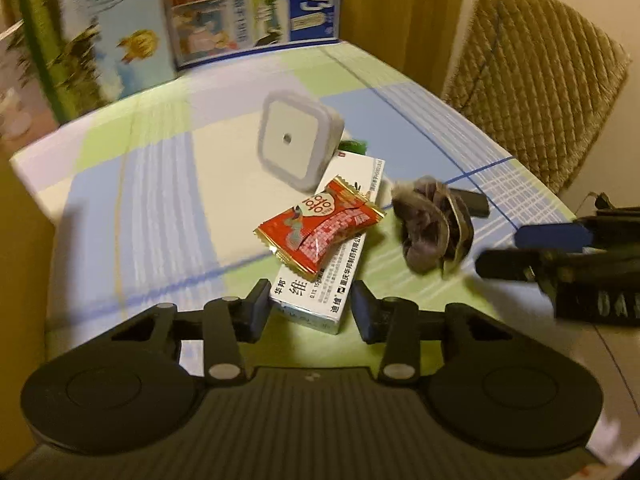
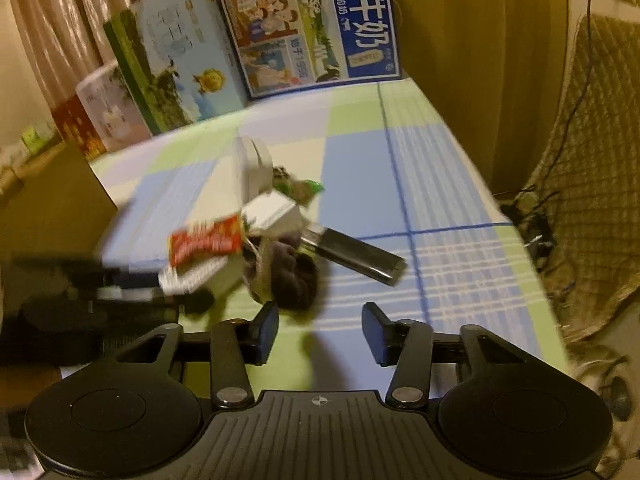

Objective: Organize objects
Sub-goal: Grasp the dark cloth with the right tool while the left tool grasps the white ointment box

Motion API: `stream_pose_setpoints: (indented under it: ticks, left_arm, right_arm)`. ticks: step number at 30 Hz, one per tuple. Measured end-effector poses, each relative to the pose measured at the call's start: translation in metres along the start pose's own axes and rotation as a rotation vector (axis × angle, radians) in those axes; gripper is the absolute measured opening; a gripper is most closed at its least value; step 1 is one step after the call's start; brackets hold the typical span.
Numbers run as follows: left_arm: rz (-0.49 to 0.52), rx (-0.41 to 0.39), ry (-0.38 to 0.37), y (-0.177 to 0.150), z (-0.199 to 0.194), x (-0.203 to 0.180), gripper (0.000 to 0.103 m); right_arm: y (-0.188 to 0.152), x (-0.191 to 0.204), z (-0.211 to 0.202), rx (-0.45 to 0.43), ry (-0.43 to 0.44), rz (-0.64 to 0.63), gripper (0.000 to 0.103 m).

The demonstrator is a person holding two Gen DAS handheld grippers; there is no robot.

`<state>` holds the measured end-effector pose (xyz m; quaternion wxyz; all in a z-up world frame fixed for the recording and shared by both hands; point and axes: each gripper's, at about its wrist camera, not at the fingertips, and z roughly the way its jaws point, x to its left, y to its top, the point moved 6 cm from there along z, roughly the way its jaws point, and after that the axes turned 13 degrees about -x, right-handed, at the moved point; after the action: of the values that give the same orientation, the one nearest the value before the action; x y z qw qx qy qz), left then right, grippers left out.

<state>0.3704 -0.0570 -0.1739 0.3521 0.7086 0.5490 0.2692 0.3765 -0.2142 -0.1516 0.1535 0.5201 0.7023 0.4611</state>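
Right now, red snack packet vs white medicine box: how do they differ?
The red snack packet is a short, crinkled foil wrapper; the white medicine box is a long, rigid carton with printed text. The packet lies on top of the box, while the box lies flat on the checked tablecloth. Both sit just ahead of the open left gripper.

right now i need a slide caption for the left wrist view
Open left gripper closing in on a white medicine box topped by a red candy wrapper, beside a square night light.

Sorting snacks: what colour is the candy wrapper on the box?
Red with gold edges, clearest in the left wrist view: candy wrapper.
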Motion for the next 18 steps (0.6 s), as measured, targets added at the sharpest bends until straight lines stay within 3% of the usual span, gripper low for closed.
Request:
stream_pose_setpoints:
  ticks: [8,15,17,18]
  left_arm:
    - [-0.06,-0.004,0.056,-0.032,-0.046,-0.004,0.036]
    - [-0.04,-0.033,0.051,-0.035,-0.05,-0.003,0.037]
    - [-0.025,-0.039,0.043,-0.032,-0.045,-0.002,0.038]
    - [-0.024,-0.036,0.038,-0.031,-0.041,-0.001,0.039]
  right_arm:
    - [0.006,0.02,0.016,-0.028,0.061,-0.065,0.043]
    - [0.0,0.024,0.031,-0.016,0.023,-0.151,0.042]
    - [0.0,0.022,0.032,-0.007,0.018,-0.145,0.024]
    - [0.0,0.02,0.032,-0.005,0.014,-0.138,0.022]
